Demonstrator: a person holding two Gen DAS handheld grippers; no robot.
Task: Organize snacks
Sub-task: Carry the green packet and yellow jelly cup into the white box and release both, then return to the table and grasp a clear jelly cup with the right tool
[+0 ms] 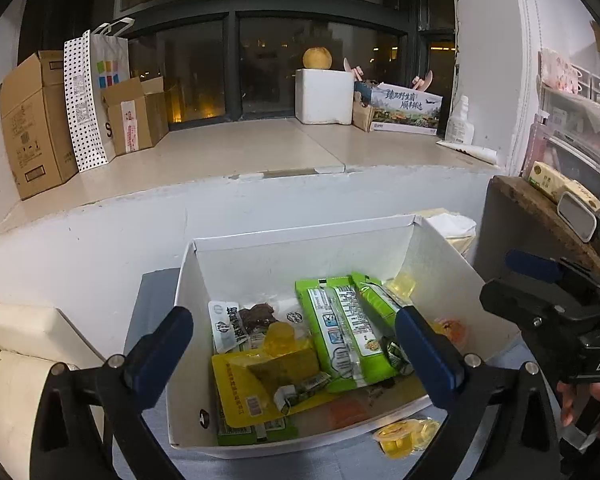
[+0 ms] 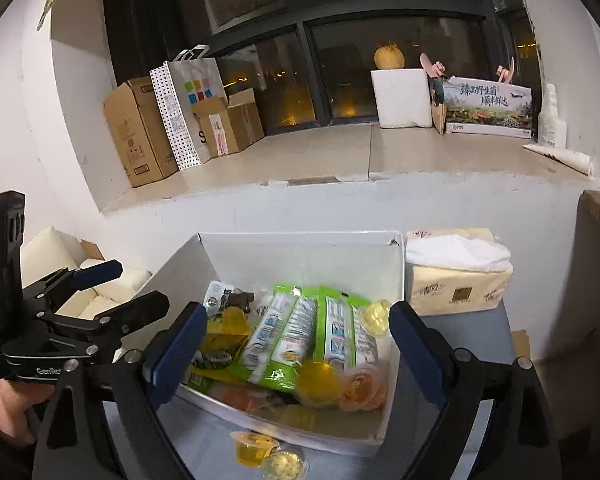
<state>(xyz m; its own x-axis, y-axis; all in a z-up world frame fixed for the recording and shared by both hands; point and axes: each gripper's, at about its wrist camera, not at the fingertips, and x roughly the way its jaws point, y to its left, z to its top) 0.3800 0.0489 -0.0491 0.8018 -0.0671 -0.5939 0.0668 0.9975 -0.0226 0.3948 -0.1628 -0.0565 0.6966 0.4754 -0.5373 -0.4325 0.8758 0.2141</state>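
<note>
A white cardboard box [image 1: 300, 236] stands on a grey table and holds snacks: green packets [image 1: 340, 328], a yellow pouch [image 1: 244, 384], a dark jerky pack [image 1: 248, 320] and jelly cups [image 1: 448, 328]. The box shows in the right wrist view [image 2: 300, 244] with the green packets [image 2: 300, 332] too. Yellow jelly cups [image 1: 404, 436] lie on the table outside the box's near wall, also in the right wrist view [image 2: 268, 456]. My left gripper [image 1: 296, 344] is open and empty above the box. My right gripper [image 2: 296, 340] is open and empty above the box; it also shows at the right of the left wrist view [image 1: 540, 280].
A tissue pack [image 2: 456, 276] sits right of the box. A white window ledge [image 1: 240, 152] behind holds cardboard boxes [image 1: 32, 120], a paper bag [image 1: 96, 92], a foam box [image 1: 324, 96] and a bottle [image 1: 460, 120]. A cream sofa [image 1: 20, 360] is at left, shelves [image 1: 572, 128] at right.
</note>
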